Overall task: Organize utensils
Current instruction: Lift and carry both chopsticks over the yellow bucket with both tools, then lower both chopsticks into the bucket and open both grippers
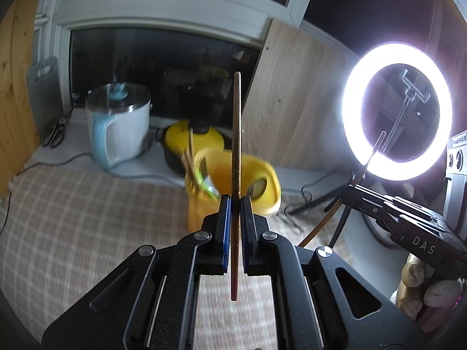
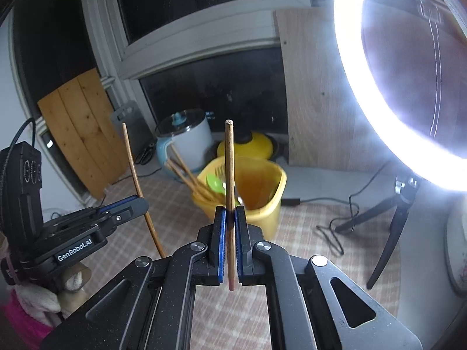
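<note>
My left gripper [image 1: 235, 201] is shut on a wooden chopstick [image 1: 235, 134] that stands upright between its pads. My right gripper [image 2: 230, 211] is shut on a second wooden chopstick [image 2: 229, 172], also upright. Both are held above the checked tablecloth, short of the yellow utensil holder [image 1: 262, 192], which also shows in the right wrist view [image 2: 262, 186]. The holder has chopsticks [image 2: 186, 175], a fork and a green spoon [image 2: 214, 181] in its left part. The left gripper with its chopstick [image 2: 137, 180] shows at the left of the right wrist view. The right gripper [image 1: 350, 189] shows at the right of the left wrist view.
A white and blue electric pot [image 1: 119, 128] and a yellow object [image 1: 189, 140] stand on the sill behind the holder. Scissors [image 1: 54, 134] lie at the far left. A lit ring light [image 1: 397, 110] on a tripod [image 2: 388, 233] stands at the right, with cables on the cloth.
</note>
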`<state>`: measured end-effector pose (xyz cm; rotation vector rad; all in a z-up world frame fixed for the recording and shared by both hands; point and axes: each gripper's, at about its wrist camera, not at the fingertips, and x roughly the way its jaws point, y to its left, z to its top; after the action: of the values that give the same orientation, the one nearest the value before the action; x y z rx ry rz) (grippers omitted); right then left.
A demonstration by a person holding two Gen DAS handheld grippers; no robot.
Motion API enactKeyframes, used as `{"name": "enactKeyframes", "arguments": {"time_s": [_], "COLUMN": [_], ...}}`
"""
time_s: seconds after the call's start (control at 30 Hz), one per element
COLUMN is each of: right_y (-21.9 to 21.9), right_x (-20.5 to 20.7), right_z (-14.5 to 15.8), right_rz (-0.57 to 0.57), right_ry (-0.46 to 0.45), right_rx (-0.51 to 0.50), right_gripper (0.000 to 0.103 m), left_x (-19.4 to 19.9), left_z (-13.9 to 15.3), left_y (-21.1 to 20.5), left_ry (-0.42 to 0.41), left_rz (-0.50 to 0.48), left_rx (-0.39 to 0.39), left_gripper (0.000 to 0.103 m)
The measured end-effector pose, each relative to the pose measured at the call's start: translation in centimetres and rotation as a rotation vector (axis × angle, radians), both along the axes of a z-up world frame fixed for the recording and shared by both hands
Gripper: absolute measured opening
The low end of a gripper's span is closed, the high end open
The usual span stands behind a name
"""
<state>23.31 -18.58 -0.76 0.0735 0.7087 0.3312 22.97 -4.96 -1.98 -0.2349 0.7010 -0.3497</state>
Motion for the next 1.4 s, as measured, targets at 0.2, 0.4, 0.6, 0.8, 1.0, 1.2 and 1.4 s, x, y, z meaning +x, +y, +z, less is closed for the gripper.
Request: {"name": "enactKeyframes", "arguments": {"time_s": [0.2,0.4,0.6,0.8,1.0,1.2,1.4], "right_y": [0.2,0.7,1.0,1.0,1.0,0.8,-0.1], "right_x": [1.6,3.2,4.6,6.2,7.2,8.0,8.4], "right_z": [2.4,3.3,3.7,3.4,2.1,0.5,-1.4], "right_rz": [-0.015,-0.025,-0.037,-0.053,-0.060,-0.056,-0.066], "right_ry": [-0.069,-0.103,-0.123,-0.128,-0.096,-0.047,0.004], "right_rx": [-0.008,-0.024,-0.045,-0.058,-0.061,-0.049,-0.031], "right_gripper": [0.004,0.004,0.004,0.004,0.004,0.004,0.004], "left_x": [2.7,5.1,7.5,9.2,10.3,10.7,10.6], "left_z": [1.7,2.9,3.0,2.3,1.5,-0.1,-1.3], "left_y": [-0.4,-0.6,-1.0,-1.7,-2.6,-3.3,-3.3], "left_ry": [-0.049,-0.086,-0.098,-0.086,-0.079,-0.054,-0.037], "left_rz": [0.007,0.024,0.042,0.042,0.035,0.023,0.020], "left_rx": [-0.007,-0.013,0.004,-0.003,0.019,0.032,0.047], "left_gripper": [0.004,0.004,0.004,0.004,0.004,0.004,0.004]}}
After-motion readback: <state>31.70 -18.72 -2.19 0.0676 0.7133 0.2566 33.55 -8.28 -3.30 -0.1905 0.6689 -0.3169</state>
